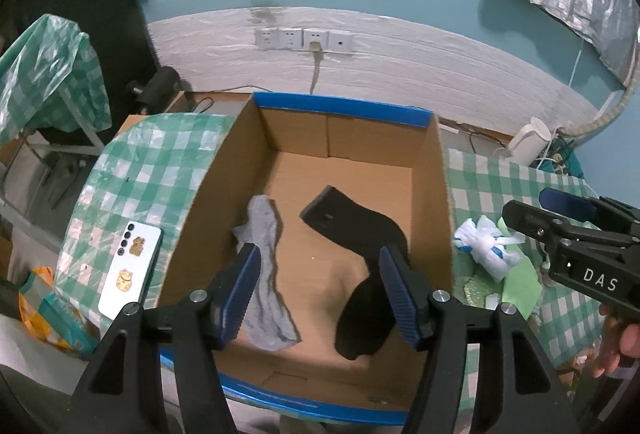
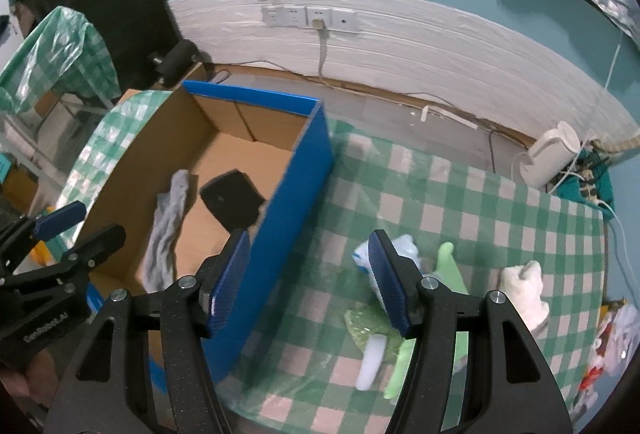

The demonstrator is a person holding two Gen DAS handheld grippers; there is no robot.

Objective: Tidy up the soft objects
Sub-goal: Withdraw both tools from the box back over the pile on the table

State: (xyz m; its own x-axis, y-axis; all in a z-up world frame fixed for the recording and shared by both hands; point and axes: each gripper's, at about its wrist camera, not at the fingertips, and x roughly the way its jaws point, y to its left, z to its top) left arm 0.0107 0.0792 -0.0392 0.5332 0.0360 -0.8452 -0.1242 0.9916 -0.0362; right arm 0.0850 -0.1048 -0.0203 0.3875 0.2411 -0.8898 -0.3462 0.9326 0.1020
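Both grippers are standing wide open, holding nothing. The left gripper (image 1: 320, 288) is hovering over the cardboard box (image 1: 434, 193), where the grey sock (image 1: 266, 274) and black sock (image 1: 360, 274) are lying lengthwise, toward the far wall. The right gripper (image 2: 310, 280) is hanging above the table (image 2: 460, 201) near the soft pile (image 2: 448, 274).

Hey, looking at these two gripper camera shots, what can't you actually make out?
- Black sock: in the left wrist view, its lower part sits behind the left gripper; the right wrist view shows only one end above the box wall.
- Soft things on the tablecloth: the right gripper covers them and they are blurred, so what they are is unclear.
- Wall sockets: too small for detail.
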